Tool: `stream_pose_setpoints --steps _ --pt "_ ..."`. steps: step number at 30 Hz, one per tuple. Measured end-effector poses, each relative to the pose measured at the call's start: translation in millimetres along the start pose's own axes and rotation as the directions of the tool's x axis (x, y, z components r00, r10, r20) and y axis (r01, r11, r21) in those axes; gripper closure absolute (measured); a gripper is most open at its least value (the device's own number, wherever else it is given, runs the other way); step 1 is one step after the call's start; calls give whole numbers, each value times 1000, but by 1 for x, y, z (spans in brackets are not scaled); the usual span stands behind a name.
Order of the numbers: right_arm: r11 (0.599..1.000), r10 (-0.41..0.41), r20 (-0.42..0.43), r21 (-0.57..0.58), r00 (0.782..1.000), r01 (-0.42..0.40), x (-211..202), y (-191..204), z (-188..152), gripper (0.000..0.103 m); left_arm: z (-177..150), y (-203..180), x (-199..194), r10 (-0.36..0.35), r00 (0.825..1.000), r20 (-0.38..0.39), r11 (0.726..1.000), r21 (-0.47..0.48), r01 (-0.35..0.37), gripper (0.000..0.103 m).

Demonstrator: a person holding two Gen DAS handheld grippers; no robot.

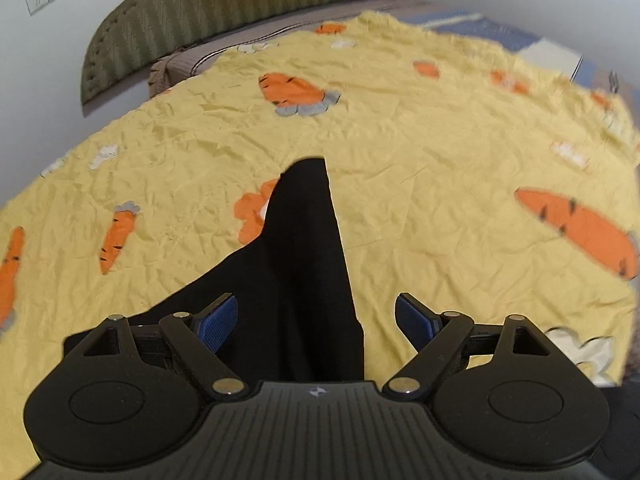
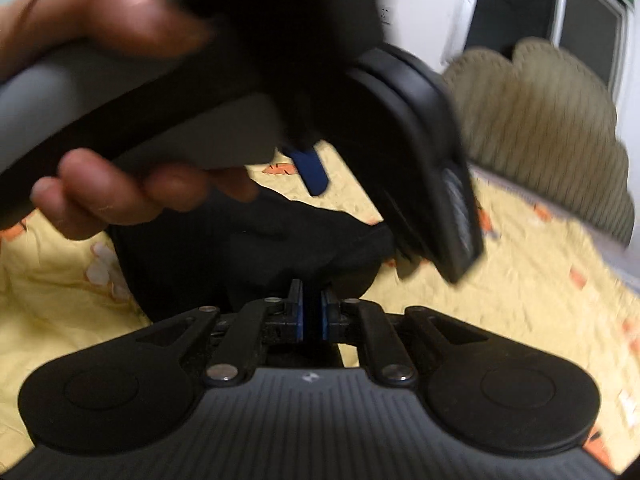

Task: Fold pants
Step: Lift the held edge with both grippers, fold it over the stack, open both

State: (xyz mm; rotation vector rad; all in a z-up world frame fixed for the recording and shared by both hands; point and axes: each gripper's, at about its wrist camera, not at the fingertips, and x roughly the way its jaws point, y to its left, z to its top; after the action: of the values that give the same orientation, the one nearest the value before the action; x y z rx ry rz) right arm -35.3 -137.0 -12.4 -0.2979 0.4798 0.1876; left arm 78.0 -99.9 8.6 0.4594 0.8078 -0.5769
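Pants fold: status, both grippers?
Left gripper open above black pants. Right gripper shut on pants fabric, it seems. Left hand and its gripper crowd the right view.

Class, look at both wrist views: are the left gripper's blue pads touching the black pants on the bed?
Apart. The left wrist view shows the left gripper open, its blue pads above the black pants, nothing pinched between them.

Left gripper [image 1: 316, 320]: jaws spread wide, blue pads apart, nothing between them.
Black pants [image 1: 304, 264]: lying flat beneath it, one leg tapering away.
Bedsheet [image 1: 420, 152]: yellow, wrinkled, printed with orange carrots.
Headboard [image 1: 224, 12]: olive, padded, against a white wall.
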Motion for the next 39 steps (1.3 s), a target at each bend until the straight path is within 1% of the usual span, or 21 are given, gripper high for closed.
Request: stream_pose_setpoints --steps 2,3,4,5,6,8,10,12,13,15,17,21,24,25,29,30,31,35,36,38,39 --pt "999 -16 6 -42 1000 16 0 6 2 93 0 -5 6 63 998 6 998 25 -63 18" --pt "998 -21 11 -57 1000 22 0 8 2 93 -1 -6 6 83 996 18 996 27 -83 29" --pt "997 -25 16 -70 1000 26 1 10 2 93 -1 -5 7 87 996 24 996 25 -88 46" --pt "997 -26 19 -75 999 27 1 11 3 93 -1 -3 9 75 997 3 997 11 -75 79" --pt "997 -25 20 -76 999 26 1 11 2 93 -1 2 12 33 999 -21 999 -26 -34 88" --pt "997 -24 21 -72 999 26 0 9 0 93 -2 10 14 -14 1000 -17 997 -79 13 90" --pt "999 -18 19 -48 1000 19 1 4 -1 92 -3 12 13 -11 1000 -8 996 -84 10 91" --pt "1000 -14 31 -4 999 14 -3 -6 -3 86 -4 17 10 -12 1000 4 995 -97 12 91" --pt "1000 -7 33 29 999 6 -5 -11 -4 78 -4 20 9 -17 1000 8 994 -107 18 91" --pt "991 -5 36 134 999 0 -9 -28 -8 41 -4 28 7 -32 999 16 989 -141 34 91" --pt "966 29 39 256 999 -38 -12 -49 -12 32 -4 36 6 -46 999 18 983 -176 49 91" --pt "843 141 69 515 988 -156 -10 -79 -16 24 -4 44 5 -56 998 22 975 -213 60 91" --pt "776 143 63 613 988 -152 4 -77 -19 21 -5 48 3 -57 998 26 972 -229 62 91" --pt "737 152 57 658 987 -151 11 -76 -21 20 -6 50 3 -57 998 26 970 -233 61 91" --pt "521 173 83 838 981 -163 33 -88 -34 20 -6 56 4 -93 996 15 964 -247 94 91" --pt "505 164 83 849 983 -156 34 -88 -36 20 -5 57 4 -99 995 11 964 -246 99 91" --pt "514 154 74 845 985 -144 38 -87 -35 20 -3 59 4 -120 993 8 962 -247 118 91" --pt "603 135 23 791 991 -100 44 -65 -34 23 8 61 7 -206 979 3 945 -261 199 91" --pt "648 98 10 758 995 -71 41 -64 -34 23 10 60 10 -230 973 2 938 -266 222 91" --pt "759 -46 -1 650 999 35 28 -61 -33 20 14 55 18 -245 970 -8 937 -257 235 91" --pt "786 -104 1 613 995 81 22 -63 -34 17 16 52 22 -231 973 -14 944 -247 221 91"
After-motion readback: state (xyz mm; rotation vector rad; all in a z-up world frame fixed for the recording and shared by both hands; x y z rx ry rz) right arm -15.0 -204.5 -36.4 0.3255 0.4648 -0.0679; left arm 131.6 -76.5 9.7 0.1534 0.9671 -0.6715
